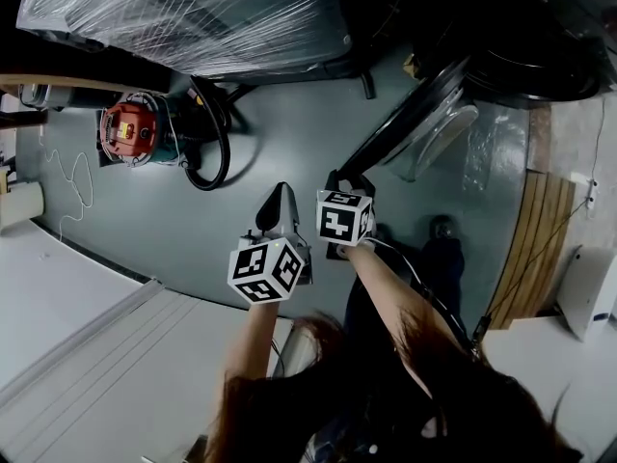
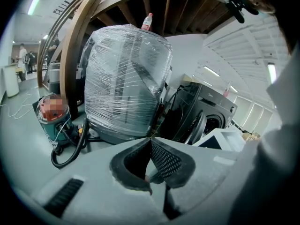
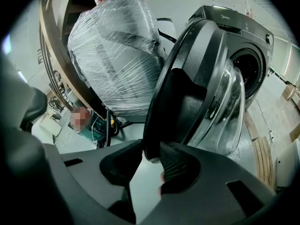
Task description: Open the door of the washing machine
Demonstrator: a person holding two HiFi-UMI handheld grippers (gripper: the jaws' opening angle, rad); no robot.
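Note:
The dark washing machine [image 1: 549, 37] stands at the top right with its round glass door [image 1: 429, 123] swung out. My right gripper [image 1: 349, 177] is at the door's free edge. In the right gripper view the door's black rim [image 3: 161, 107] sits between the jaws of this gripper [image 3: 151, 153], which are closed on it, and the open drum [image 3: 246, 67] shows behind. My left gripper [image 1: 280, 193] hangs just left of the right one, shut and holding nothing. The left gripper view shows its tips [image 2: 150, 142] meeting, with the washer [image 2: 208, 111] beyond.
A large appliance wrapped in plastic film [image 1: 193, 17] stands at the back. A red and teal vacuum cleaner [image 1: 135, 131] with a black hose [image 1: 217, 157] is on the floor at left. Wooden boards [image 1: 540, 249] lie at right, a white panel [image 1: 87, 355] at lower left.

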